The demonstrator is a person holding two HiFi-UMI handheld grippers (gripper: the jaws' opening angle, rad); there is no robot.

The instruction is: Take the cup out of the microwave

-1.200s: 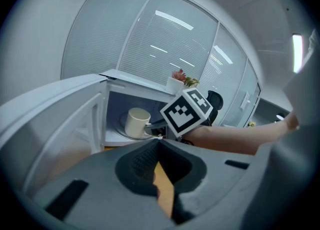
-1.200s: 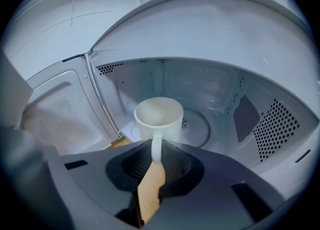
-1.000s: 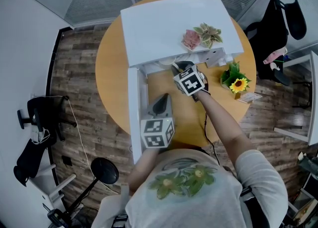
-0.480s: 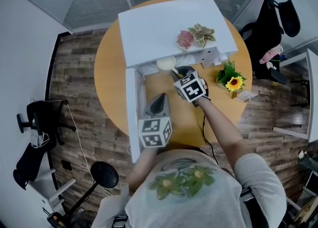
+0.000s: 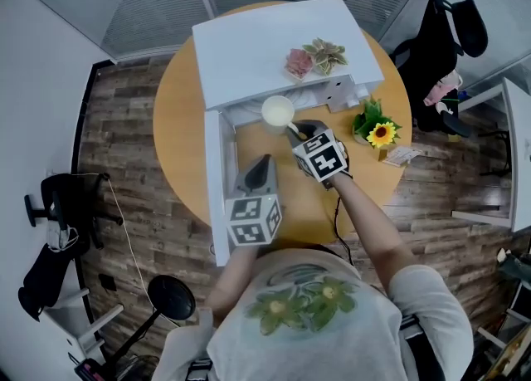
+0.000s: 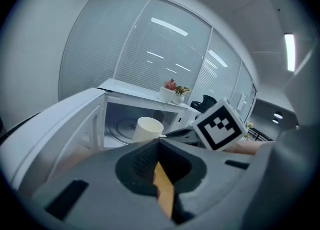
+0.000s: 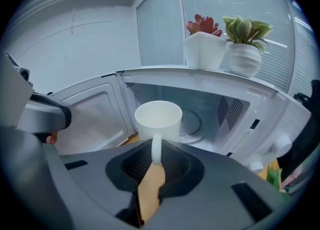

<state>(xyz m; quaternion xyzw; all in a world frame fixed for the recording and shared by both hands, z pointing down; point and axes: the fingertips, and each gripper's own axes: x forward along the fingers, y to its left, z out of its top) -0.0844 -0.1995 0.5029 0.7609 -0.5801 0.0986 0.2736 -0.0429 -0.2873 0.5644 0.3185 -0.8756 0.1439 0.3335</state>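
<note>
The right gripper (image 7: 156,160) has its jaws drawn narrow and clamped on the handle (image 7: 156,148) of the white cup (image 7: 158,118); the cup stands just ahead of the tips, its mouth open to the camera. In the head view this gripper sits just right of centre, and the bare forearm (image 5: 365,213) behind it slants down toward the lower right; the tips point up and left at the cup.

The left gripper (image 6: 159,144) has its jaws together with nothing between them (only a sliver of orange table shows below the tips). In the head view it lies at lower centre, pointing up the frame, just right of the open door (image 5: 221,188).

The cup is at the mouth of the microwave (image 5: 274,43), in front of the open cavity; the glass turntable (image 7: 194,122) lies behind it, inside. Whether the cup's base is clear of the oven floor I cannot tell.

Two small potted plants (image 5: 314,57), one pink and one green, stand on the microwave's top toward its right front edge. The microwave rests on a round wooden table (image 5: 178,130); a sunflower (image 5: 382,133) stands on the table right of the microwave, well apart from the cup. The door swings out toward the lower left.
</note>
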